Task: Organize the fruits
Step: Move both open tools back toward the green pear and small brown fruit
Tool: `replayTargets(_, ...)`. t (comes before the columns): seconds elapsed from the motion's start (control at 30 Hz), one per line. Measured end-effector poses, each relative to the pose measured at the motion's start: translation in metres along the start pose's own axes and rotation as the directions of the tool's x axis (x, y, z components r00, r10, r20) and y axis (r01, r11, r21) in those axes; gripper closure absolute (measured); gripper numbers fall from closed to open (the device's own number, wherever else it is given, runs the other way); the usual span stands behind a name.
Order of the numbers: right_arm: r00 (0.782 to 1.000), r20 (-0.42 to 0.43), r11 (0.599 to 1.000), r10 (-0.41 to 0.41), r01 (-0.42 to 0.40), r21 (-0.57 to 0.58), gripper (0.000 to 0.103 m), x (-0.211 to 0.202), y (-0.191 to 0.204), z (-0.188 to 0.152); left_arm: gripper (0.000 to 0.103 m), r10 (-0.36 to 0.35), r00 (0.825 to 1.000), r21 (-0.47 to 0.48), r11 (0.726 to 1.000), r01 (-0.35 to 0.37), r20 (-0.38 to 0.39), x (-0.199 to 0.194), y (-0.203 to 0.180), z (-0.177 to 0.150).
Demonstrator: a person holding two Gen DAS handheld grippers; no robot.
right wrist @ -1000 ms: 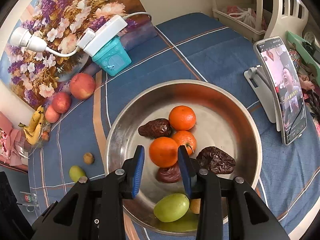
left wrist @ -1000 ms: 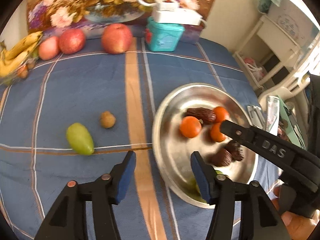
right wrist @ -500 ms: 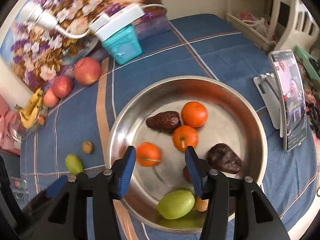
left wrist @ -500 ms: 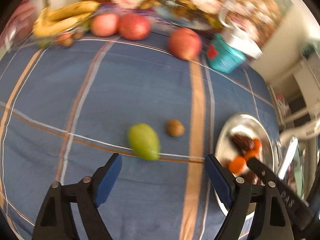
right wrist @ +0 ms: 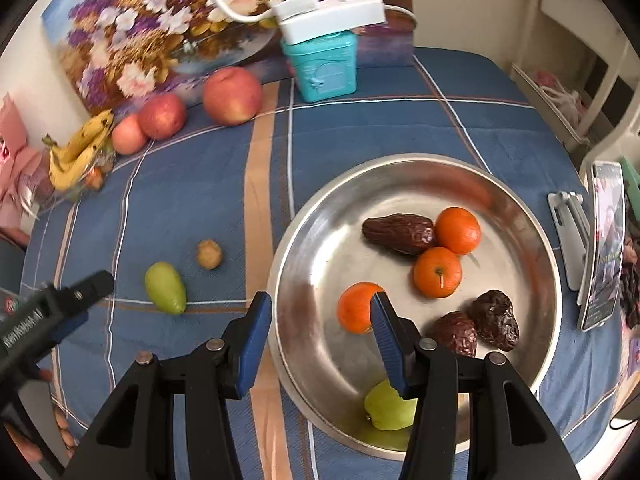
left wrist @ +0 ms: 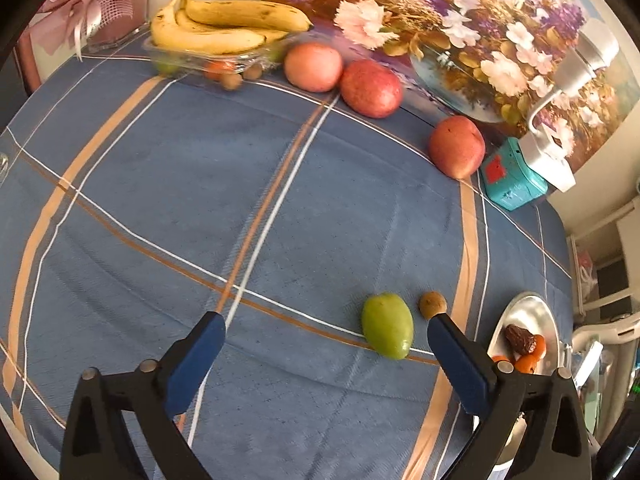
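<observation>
Green fruit (left wrist: pixel 387 325) on blue cloth (left wrist: pixel 200 200), lower right of frame, inside left gripper (left wrist: pixel 326 334) jaws just opened wide, untouched. Right gripper (right wrist: pixel 322 326) jaws spread, empty, over steel plate (right wrist: pixel 400 176) rim.

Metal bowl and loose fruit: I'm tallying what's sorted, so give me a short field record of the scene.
bowl: metal bowl on the blue plaid tablecloth
in bowl: three oranges, three dates, one green fruit
loose on cloth: green fruit, small brown fruit beside it
far edge: three apples, bananas
left gripper: open, empty, jaws have just been opening
right gripper: open, empty
</observation>
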State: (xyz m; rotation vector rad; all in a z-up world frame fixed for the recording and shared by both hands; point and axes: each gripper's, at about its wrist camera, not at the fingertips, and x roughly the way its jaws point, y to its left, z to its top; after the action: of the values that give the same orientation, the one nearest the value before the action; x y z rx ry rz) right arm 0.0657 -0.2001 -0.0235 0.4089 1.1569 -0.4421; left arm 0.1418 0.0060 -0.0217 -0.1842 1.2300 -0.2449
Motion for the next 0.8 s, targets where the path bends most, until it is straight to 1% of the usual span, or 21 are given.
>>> replayTargets(0.23,1.0,-0.001,0.999,-0.015,0.015,-0.038,0.048,0.001,0.009,-0.001,0.0,0.043,0.999,0.001,0.999,-0.043,0.015,0.0,-0.001,0.002)
replayTargets(0.3,1.0,-0.002,0.999,-0.023,0.023,-0.046,0.043,0.002,0.012,-0.002,0.0,0.05,0.999,-0.001,0.999,-0.05,0.016,0.0,-0.001,0.002)
replayTargets(0.37,1.0,-0.004,0.998,-0.031,0.031,-0.054,0.027,0.004,0.014,-0.003,0.0,0.054,0.998,-0.001,0.999,-0.054,0.014,0.0,-0.001,0.001)
replayTargets(0.43,0.999,-0.004,0.998,-0.033,0.033,-0.062,0.025,0.004,0.016,-0.004,0.0,0.057,0.998,-0.001,0.998,-0.057,0.013,0.001,-0.001,0.001)
replayTargets(0.7,0.999,-0.011,0.996,-0.049,0.048,-0.078,0.024,0.007,0.017,-0.007,0.0,0.084,0.996,0.012,0.996,-0.085,0.023,0.001,-0.003,0.001)
replayTargets(0.73,0.999,-0.009,0.996,-0.051,0.05,-0.08,0.021,0.007,0.017,-0.007,0.0,0.084,0.996,0.015,0.996,-0.085,0.022,0.001,-0.003,0.001)
replayTargets(0.77,0.999,-0.005,0.995,-0.054,0.053,-0.082,0.014,0.008,0.018,-0.007,0.0,0.085,0.996,0.017,0.996,-0.085,0.021,0.002,-0.003,0.001)
replayTargets(0.8,0.998,0.002,0.994,-0.058,0.058,-0.088,0.01,0.007,0.018,-0.007,0.0,0.085,0.996,0.019,0.996,-0.086,0.02,0.002,-0.003,0.001)
